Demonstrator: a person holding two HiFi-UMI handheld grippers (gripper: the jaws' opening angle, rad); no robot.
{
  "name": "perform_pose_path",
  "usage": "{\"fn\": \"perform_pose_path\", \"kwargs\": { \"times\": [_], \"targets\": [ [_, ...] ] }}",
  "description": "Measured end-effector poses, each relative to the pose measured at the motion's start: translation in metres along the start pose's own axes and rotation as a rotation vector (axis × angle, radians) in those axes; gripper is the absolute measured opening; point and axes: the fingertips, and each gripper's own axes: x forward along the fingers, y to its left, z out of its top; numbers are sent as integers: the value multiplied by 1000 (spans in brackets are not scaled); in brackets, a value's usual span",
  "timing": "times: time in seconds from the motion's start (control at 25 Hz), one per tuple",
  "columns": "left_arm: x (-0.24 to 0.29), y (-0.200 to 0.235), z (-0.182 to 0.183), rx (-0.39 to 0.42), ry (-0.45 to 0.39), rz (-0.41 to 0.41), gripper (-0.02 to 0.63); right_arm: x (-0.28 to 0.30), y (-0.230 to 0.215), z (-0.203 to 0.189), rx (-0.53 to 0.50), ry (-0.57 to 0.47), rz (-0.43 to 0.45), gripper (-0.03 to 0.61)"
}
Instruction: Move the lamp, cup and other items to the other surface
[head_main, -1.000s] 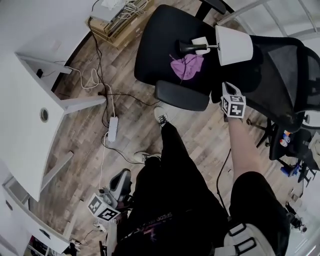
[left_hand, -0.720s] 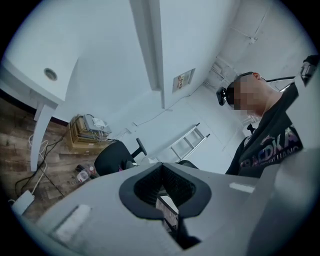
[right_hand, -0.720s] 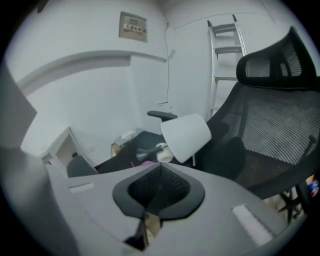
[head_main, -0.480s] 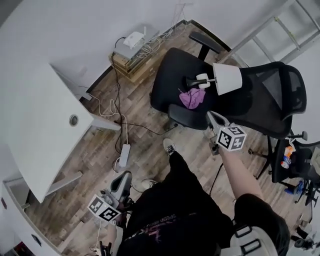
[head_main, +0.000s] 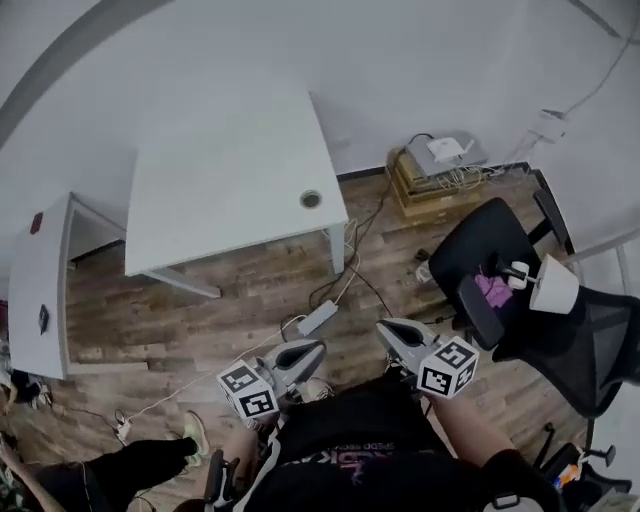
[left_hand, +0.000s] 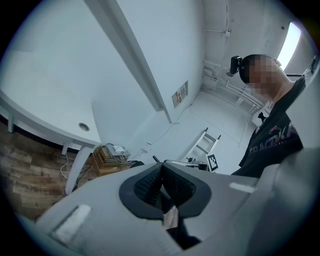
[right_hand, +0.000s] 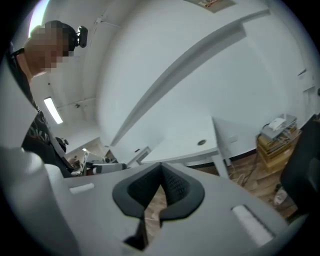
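Grippers are held close in front of the person's body, side by side and roughly level, both pointed toward the white desk (head_main: 230, 190). The left gripper (head_main: 308, 351) is seen with its jaws closed together, pads meeting, nothing between them. The right gripper (head_main: 390, 330) is likewise closed tip to tip and carries nothing. On the seat of the black office chair (head_main: 465, 250), at the right of the head view and well apart from both grippers, the lamp (head_main: 552, 285) is found lying on its side, shade toward the backrest. The white cup (head_main: 517, 270) is placed just beside the lamp's stem, and a purple cloth (head_main: 493, 290) is noted next to it on the same seat. What the cup holds cannot be made out.
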Motion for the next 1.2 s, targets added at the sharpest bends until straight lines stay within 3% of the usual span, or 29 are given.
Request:
{"fn": "perform_pose_path", "kwargs": {
  "times": [0.12, 0.2, 0.32, 0.48, 0.72, 1.2],
  "targets": [
    [-44, 7, 0, -28, -65, 59, -3, 44, 63, -18, 28, 68, 161, 3],
    [-69, 9, 1, -36, -110, 97, -3, 61, 96, -27, -13, 122, 240, 3],
    [-98, 12, -2, -41, -162, 148, -3, 77, 123, -39, -74, 201, 327, 4],
    [-140, 16, -7, -59, -217, 206, -3, 94, 150, -51, -59, 279, 406, 4],
    [-176, 17, -14, -106, -289, 225, -5, 107, 178, -76, 50, 321, 465, 3],
    [-200, 16, -21, -101, -323, 201, -3, 105, 202, -91, -21, 316, 452, 3]
  ]
}}
